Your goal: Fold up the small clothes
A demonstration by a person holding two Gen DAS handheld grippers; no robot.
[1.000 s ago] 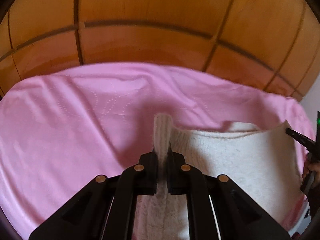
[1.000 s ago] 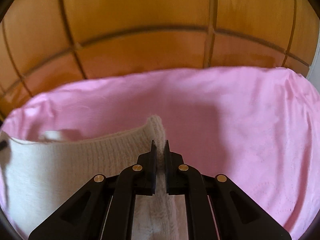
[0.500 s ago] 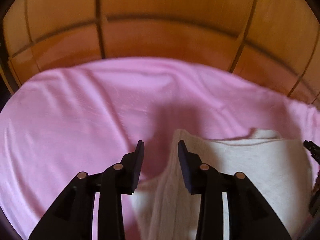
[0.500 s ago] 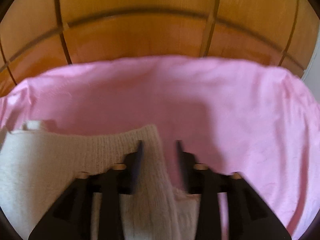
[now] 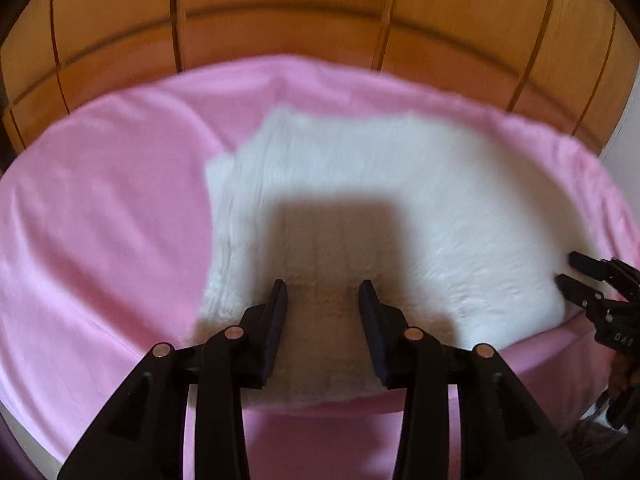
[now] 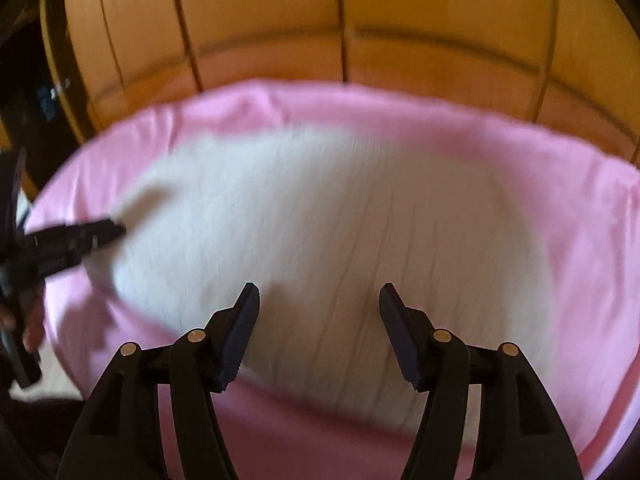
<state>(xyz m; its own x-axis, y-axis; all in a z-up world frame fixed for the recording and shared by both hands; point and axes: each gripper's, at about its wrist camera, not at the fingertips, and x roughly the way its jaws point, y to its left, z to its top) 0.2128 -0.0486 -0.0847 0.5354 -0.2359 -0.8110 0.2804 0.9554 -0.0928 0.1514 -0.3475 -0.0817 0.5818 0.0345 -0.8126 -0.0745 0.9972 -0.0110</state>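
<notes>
White knit garment [image 5: 400, 184] flat, long axis left-right on pink sheet [image 5: 100, 220]; left claw [image 5: 322, 292] opening, right claw [image 6: 320, 296] spread, both empty.

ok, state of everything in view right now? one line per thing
Left gripper: jaws opening, nothing between them, above the knit.
Right gripper: open, empty, above the knit.
White knit: released, lying flat on the sheet, layered edge visible at its left side.
Pink sheet: spread out, lightly wrinkled, under the knit.

A home: pink bedsheet [image 5: 100, 220], wooden wardrobe panels [image 5: 280, 12].
</notes>
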